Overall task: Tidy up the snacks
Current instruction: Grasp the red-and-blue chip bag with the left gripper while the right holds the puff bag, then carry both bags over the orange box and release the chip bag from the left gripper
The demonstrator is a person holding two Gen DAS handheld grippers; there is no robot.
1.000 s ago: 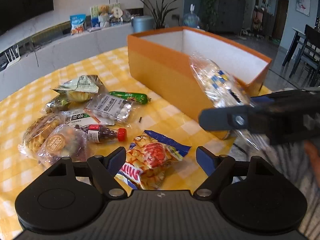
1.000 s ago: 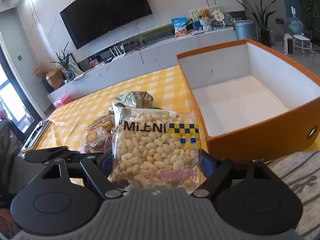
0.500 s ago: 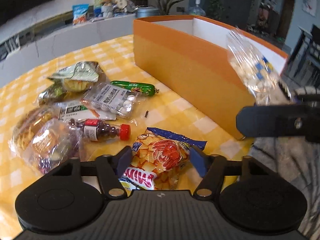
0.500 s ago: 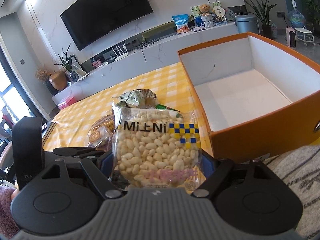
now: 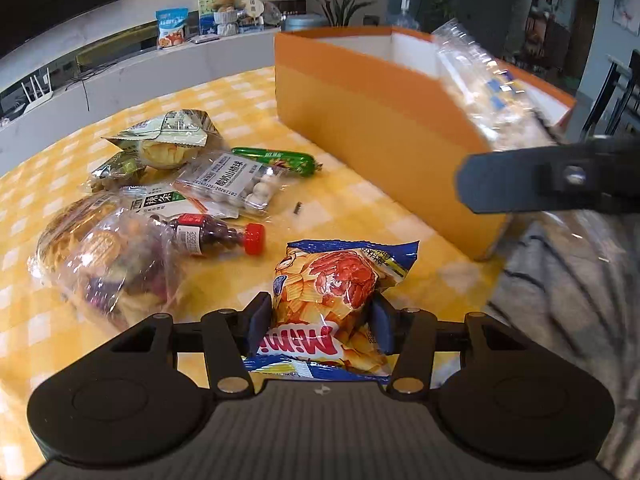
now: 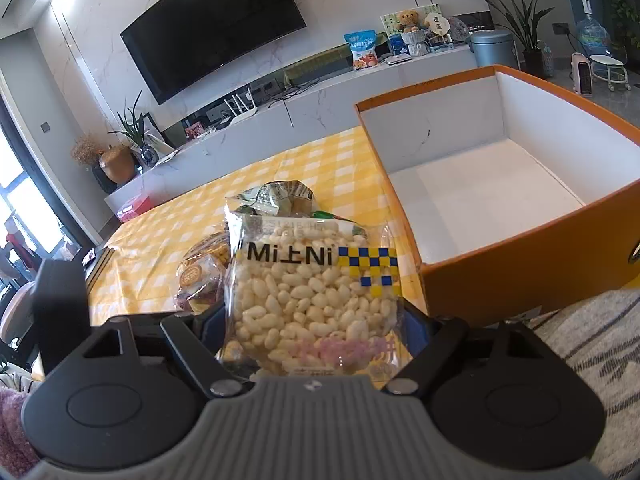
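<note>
My right gripper (image 6: 312,332) clenches the puffed-rice bag (image 6: 312,300); the orange box (image 6: 520,264) sits at two o'clock. My left gripper (image 5: 320,324) pinches the chip bag (image 5: 332,296). Either slick bag could slip out.

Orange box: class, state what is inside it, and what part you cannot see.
The orange box shows only bare white floor and walls; no snacks inside. Its near wall hides the floor strip just behind it. The puffed-rice bag, in the right gripper, is outside.
</note>
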